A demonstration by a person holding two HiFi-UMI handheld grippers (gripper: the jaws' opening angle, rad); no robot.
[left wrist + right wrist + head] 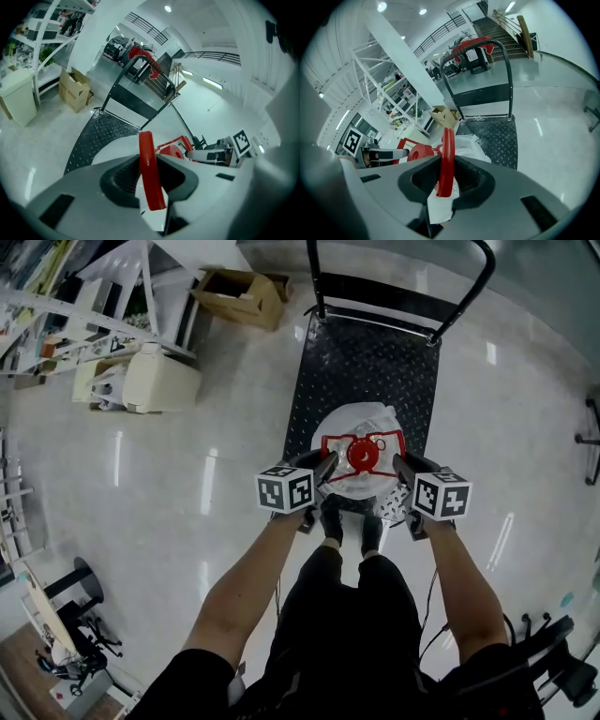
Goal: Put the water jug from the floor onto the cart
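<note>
Water jug (361,423) at the cart (366,362) edge: red handle (149,173) is clamped by left gripper (327,465) and right gripper (400,465).

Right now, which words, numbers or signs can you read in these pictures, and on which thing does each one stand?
No words or numbers are readable anywhere.
Marker cubes: only black-and-white square patterns.
Water jug: no label seen.
Cardboard box: no print seen.
Shelf goods: too small, blurred.

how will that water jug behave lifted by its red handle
Probably heavy: the water jug is bulky, and left gripper and right gripper both clamp its red handle. That thin handle looks stiff. The round body could roll if tipped.
</note>
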